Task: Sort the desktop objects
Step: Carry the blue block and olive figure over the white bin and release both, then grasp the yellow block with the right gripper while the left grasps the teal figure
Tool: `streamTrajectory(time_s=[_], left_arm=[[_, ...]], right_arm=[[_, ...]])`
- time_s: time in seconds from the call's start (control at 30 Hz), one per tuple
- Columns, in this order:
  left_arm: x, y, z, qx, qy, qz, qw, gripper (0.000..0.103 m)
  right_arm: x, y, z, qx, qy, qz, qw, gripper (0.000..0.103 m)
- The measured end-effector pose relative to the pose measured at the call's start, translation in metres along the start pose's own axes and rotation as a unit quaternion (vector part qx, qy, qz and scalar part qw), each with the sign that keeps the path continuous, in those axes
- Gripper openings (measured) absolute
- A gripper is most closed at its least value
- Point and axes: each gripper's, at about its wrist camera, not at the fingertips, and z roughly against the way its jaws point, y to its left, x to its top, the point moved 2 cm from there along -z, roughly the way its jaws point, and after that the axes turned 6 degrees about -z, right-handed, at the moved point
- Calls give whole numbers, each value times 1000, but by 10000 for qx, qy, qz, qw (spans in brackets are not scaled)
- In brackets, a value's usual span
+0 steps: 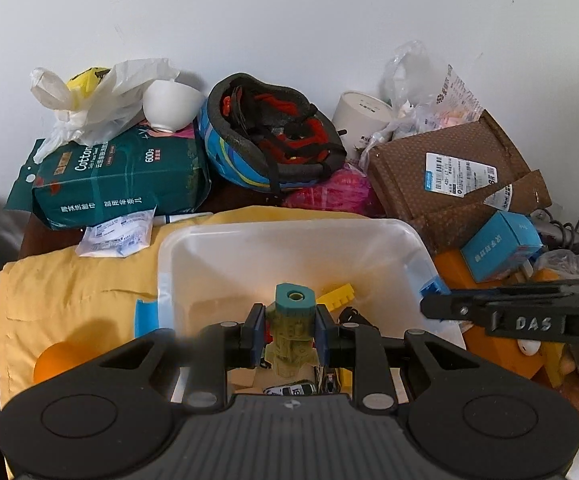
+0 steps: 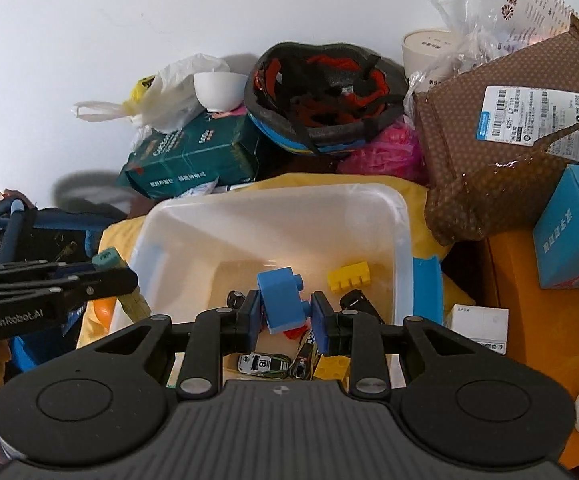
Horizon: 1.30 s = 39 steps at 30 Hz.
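A translucent white bin [image 1: 217, 240] [image 2: 403, 240] sits on a yellow cloth in the middle. My left gripper [image 1: 288, 330] is shut on an olive and teal carved toy figure [image 1: 293, 320], held over the bin's near side; the figure [image 2: 107, 258] also shows at the left of the right wrist view. My right gripper [image 2: 285, 314] is shut on a blue toy brick [image 2: 283, 300] above the bin. Inside the bin lie a yellow brick [image 2: 348, 277] [image 1: 335, 295], a toy car numbered 18 [image 2: 263, 363], dark toy cars and another yellow brick [image 2: 331, 366].
Clutter rings the bin: a green tissue pack [image 1: 121, 180], a white bowl [image 1: 171, 106], a bike helmet [image 1: 273, 132], a brown parcel [image 1: 449, 176], a blue box [image 1: 501, 246], a pink bag [image 1: 333, 194]. An orange ball [image 1: 55, 362] lies on the yellow cloth [image 1: 69, 280].
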Motion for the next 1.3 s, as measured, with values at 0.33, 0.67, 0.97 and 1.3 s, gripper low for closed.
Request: streamTrajectory(time_s=[0.33, 0.67, 0.97, 1.3], left_arm=[[-28, 3, 22, 306, -429, -203, 9984, 56], [-207, 7, -7, 219, 458, -26, 9987, 58], [-229, -11, -57, 525, 559, -581, 9954, 60], [-235, -17, -50, 463, 582, -969, 9925, 33]], right_arm=[[-38, 17, 16, 191, -423, 637, 9969, 57], [-201, 10, -30, 114, 166, 1639, 9863, 54], [-211, 22, -62, -217, -20, 2230, 9746, 52], [-207, 34, -103, -249, 42, 2613, 9649, 44]])
